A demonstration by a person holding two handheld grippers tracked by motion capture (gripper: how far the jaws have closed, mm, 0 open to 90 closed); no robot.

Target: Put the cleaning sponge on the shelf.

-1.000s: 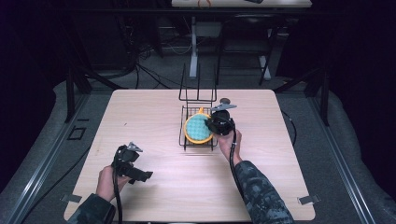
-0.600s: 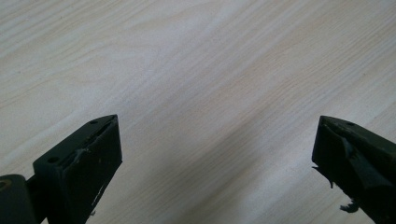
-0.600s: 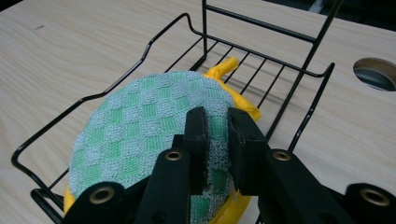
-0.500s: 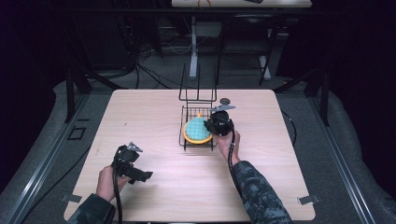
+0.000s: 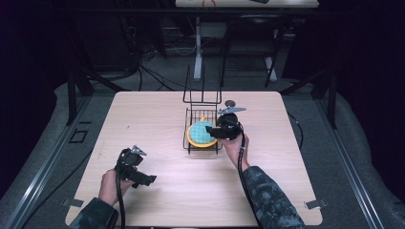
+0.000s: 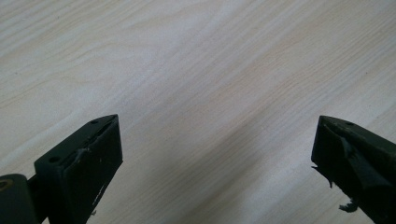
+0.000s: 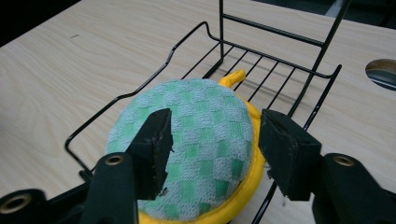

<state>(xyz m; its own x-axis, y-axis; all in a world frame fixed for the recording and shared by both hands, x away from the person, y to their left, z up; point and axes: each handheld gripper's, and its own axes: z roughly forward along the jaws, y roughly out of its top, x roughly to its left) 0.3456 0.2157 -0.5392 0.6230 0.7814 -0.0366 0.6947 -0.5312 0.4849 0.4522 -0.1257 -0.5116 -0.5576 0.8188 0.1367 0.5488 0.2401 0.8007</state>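
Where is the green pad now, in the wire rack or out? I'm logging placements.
In: the green pad lies inside the wire rack, black wires showing around it.

High view: the surface (image 5: 157, 119) is evenly lit from above against a dark, underexposed room, the image soft and low in detail. Both gripper views are bright and sharp on the wood grain, with a faint diagonal shadow and slightly blurred near edges.

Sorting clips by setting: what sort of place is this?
Probably a lab or recording workshop: a bare light wooden table on a dark floor, loose black cables behind it, and another metal-legged desk beyond.
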